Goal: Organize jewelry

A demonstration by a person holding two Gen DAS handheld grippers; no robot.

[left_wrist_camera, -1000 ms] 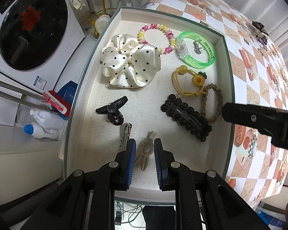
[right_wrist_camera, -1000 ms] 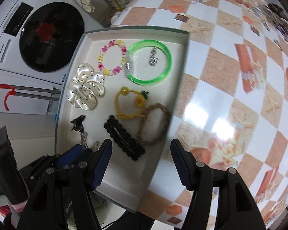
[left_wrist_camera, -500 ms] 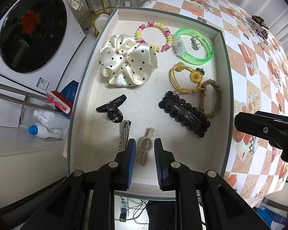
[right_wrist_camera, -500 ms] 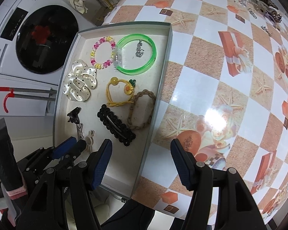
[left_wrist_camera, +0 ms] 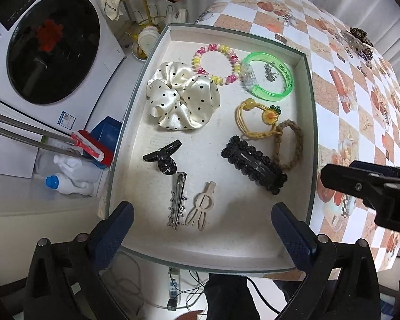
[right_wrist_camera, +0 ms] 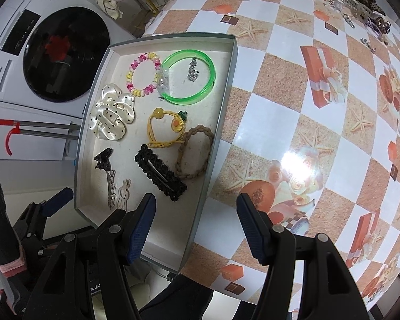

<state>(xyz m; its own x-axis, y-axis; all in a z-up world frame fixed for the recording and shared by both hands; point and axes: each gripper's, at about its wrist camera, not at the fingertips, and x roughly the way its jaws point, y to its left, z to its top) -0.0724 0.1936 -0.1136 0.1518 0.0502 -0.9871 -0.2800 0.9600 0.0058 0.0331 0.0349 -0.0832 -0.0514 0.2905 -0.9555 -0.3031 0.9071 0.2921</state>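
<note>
A shallow white tray (left_wrist_camera: 310, 112) (right_wrist_camera: 228, 85) holds a polka-dot scrunchie (left_wrist_camera: 181, 98), a bead bracelet (left_wrist_camera: 216, 62), a green bangle (left_wrist_camera: 269, 78), a yellow flower tie (left_wrist_camera: 258, 120), a braided tie (left_wrist_camera: 289, 144), a black beaded clip (left_wrist_camera: 253, 165), a black claw clip (left_wrist_camera: 162, 157), a silver clip (left_wrist_camera: 177, 200) and a beige rabbit clip (left_wrist_camera: 201, 208) (right_wrist_camera: 123, 193). My left gripper (left_wrist_camera: 202, 229) is open above the tray's near edge, with the beige clip lying free between its fingers. My right gripper (right_wrist_camera: 196, 221) is open and empty over the tray's right rim.
More jewelry (right_wrist_camera: 365, 10) lies at the far right of the checkered tablecloth (right_wrist_camera: 320, 133). A washing machine (left_wrist_camera: 50, 48), a mop handle (left_wrist_camera: 40, 133) and bottles (left_wrist_camera: 69, 176) stand left of the table, below its edge.
My left gripper has opened wide and let go of the beige rabbit clip, which now lies in the tray beside the silver clip. Both grippers have drawn back a little.
</note>
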